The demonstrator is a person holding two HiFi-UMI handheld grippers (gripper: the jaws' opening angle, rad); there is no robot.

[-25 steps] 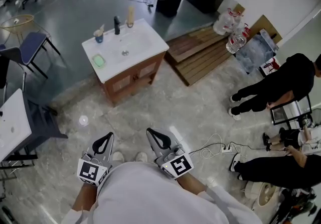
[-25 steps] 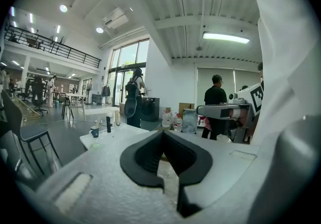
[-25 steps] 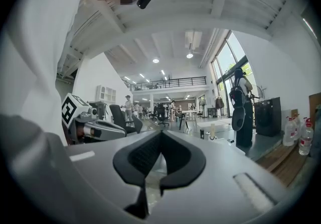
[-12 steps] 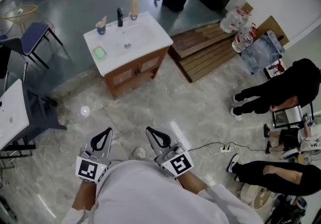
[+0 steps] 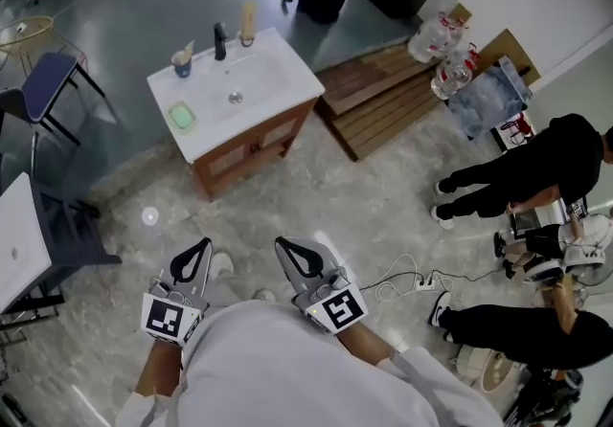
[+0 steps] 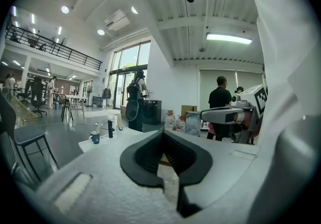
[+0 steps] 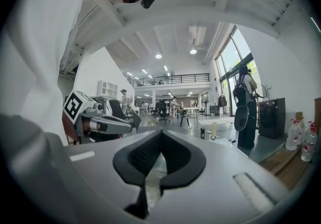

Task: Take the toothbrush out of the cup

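Observation:
A blue cup [image 5: 181, 63] with a pale toothbrush [image 5: 186, 52] upright in it stands at the back left corner of a white washbasin top [image 5: 273, 76], far ahead on the floor. In the left gripper view the cup [image 6: 95, 137] shows small beyond the jaws. My left gripper [image 5: 197, 247] and right gripper [image 5: 288, 247] are held side by side close to the body, both shut and empty, well short of the washstand. Each shows in the other's view: the right gripper [image 6: 229, 115] and the left gripper [image 7: 103, 125].
On the basin top stand a black tap [image 5: 220, 40], a beige bottle [image 5: 248, 23] and a green soap dish [image 5: 181, 116]. A wooden pallet [image 5: 383, 95] and water bottles [image 5: 442, 52] lie right of it. People in black [image 5: 527, 167] sit at right by a cable [image 5: 407, 283]. A chair [image 5: 43, 90] stands at left.
The person has stepped, so the washstand and floor have shifted a little in view. Both grippers keep their place before the body and stay shut.

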